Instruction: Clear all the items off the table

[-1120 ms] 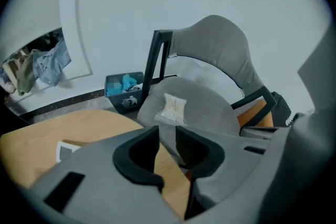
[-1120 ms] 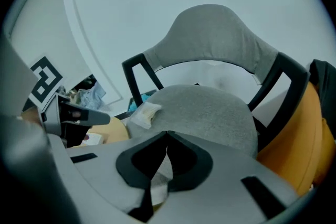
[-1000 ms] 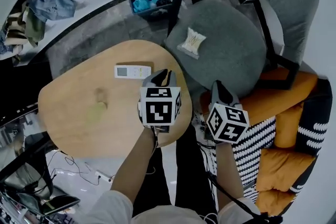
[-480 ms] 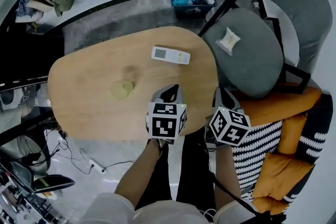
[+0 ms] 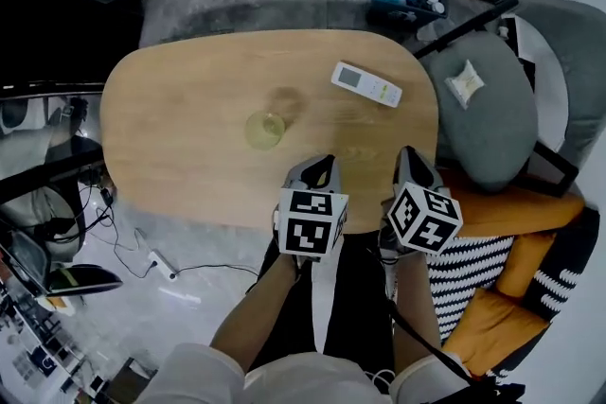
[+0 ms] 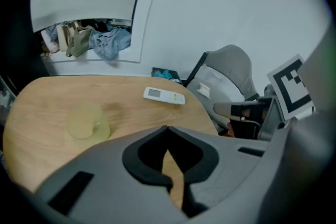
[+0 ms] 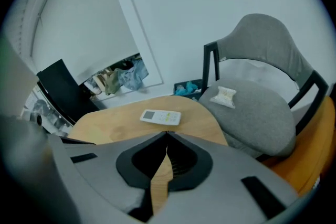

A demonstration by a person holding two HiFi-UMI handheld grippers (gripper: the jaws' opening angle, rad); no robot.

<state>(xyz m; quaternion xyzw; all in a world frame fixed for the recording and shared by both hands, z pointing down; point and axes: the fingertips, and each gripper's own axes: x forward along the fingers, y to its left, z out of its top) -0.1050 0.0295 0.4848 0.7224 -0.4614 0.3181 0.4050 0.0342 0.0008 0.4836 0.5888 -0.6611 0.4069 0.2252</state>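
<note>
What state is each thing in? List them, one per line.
remote: lying flat, face up, on the table.
cup: upright on the table, apart from the remote.
left claw: shut, empty.
right claw: shut, empty.
packet: lying on the chair seat.

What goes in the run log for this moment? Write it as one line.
left gripper: shut, empty | right gripper: shut, empty | remote: on table | cup: on table

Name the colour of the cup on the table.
The cup is pale translucent yellow-green, clearest in the head view.
</note>
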